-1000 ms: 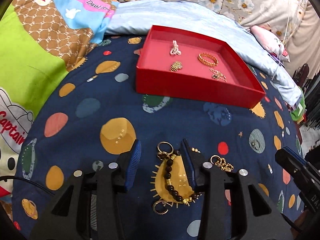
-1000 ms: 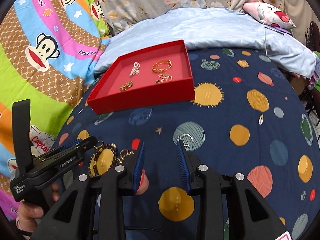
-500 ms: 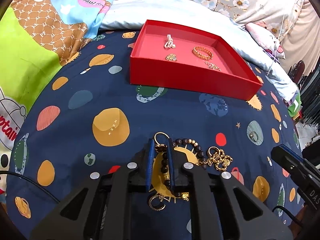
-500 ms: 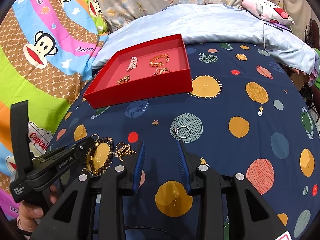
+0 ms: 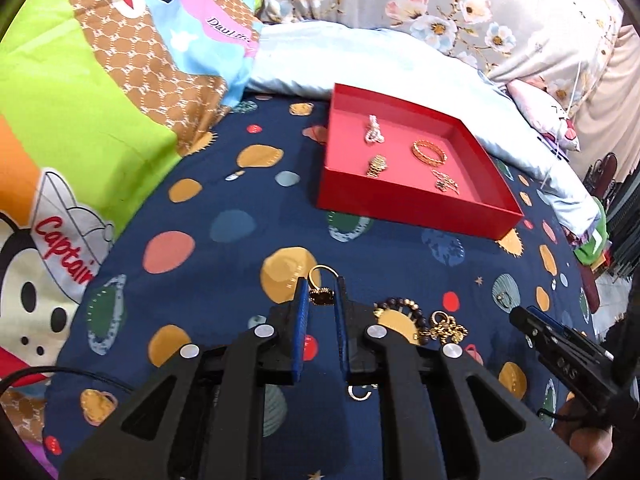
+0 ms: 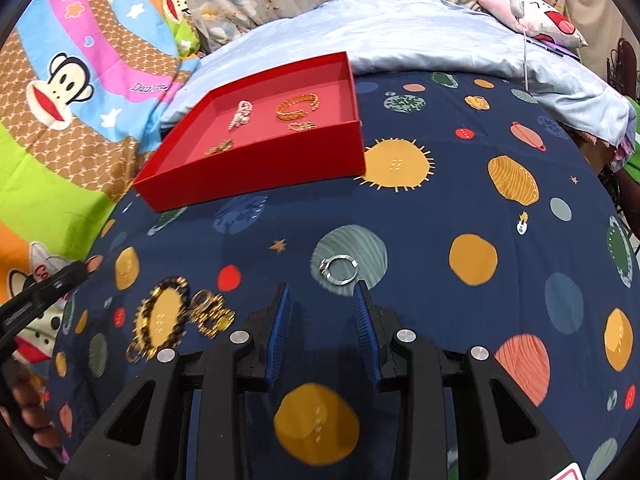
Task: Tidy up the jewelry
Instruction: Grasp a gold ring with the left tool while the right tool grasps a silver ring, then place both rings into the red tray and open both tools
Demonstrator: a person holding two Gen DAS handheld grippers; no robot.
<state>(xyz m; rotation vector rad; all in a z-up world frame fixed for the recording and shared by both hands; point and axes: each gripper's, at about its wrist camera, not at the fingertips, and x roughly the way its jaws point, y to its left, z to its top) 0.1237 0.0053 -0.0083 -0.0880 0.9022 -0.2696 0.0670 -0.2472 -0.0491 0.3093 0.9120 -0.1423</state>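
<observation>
A navy bedsheet (image 6: 460,184) printed with coloured planets and suns covers the near surface. At far left lies a bright cartoon-monkey blanket (image 6: 76,92) in green, pink and blue. A pale blue quilt (image 6: 420,36) stretches along the far edge, a floral fabric (image 5: 432,8) behind it. A small pink-and-white cushion (image 6: 536,20) rests far right.

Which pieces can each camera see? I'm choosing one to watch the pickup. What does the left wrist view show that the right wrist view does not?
Only the left wrist view shows the left hand-held gripper shut on a gold ring with a dark stone.

Only the right wrist view shows the right hand-held gripper with its jaws open, and the silver ring lying on the bedspread just ahead of its fingertips.

Both views show the red tray holding four pieces, the bead bracelet and the gold tangle beside it.
</observation>
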